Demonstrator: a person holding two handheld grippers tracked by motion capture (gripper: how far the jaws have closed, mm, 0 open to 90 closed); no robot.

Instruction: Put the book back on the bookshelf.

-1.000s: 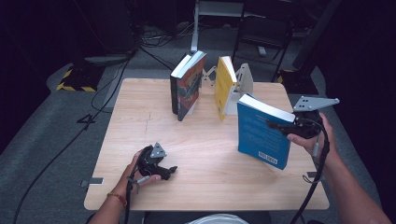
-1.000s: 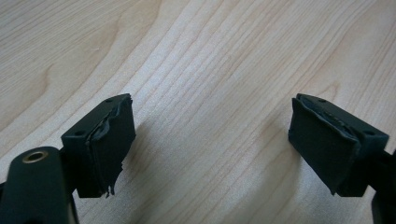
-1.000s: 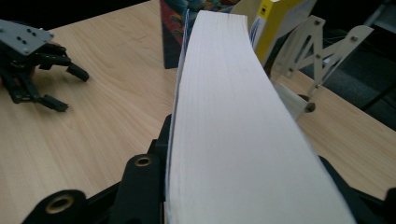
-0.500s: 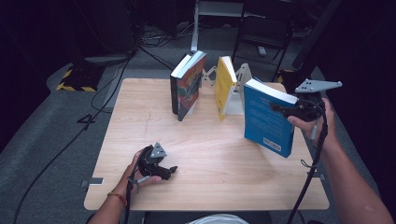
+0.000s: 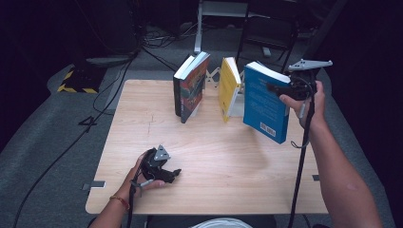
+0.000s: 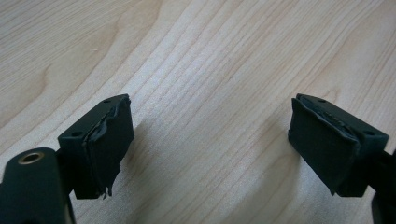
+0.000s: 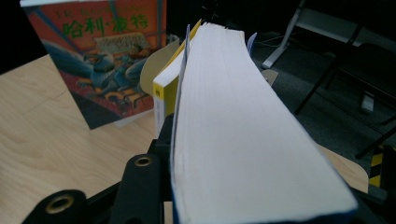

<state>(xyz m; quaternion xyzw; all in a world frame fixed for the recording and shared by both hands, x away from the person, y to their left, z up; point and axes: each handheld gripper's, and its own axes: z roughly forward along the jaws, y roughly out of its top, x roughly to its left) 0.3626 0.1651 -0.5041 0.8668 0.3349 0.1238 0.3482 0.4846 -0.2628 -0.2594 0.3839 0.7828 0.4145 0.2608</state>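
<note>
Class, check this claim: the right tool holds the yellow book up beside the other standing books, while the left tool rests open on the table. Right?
Not quite: the right tool holds the blue book, not the yellow book, as the high view shows. The left tool does rest open on the table.

Near half of table [image 5: 228, 156] bare wood, open for passage; left gripper [image 5: 164, 173] rests there, jaws wide, nothing between them. Far edge crowded: dark illustrated book [image 5: 190, 88], yellow book [image 5: 228, 88], and blue book [image 5: 263, 102] clamped in right gripper [image 5: 280, 89]. Narrow gaps between books; yellow-to-blue gap tightest.
</note>
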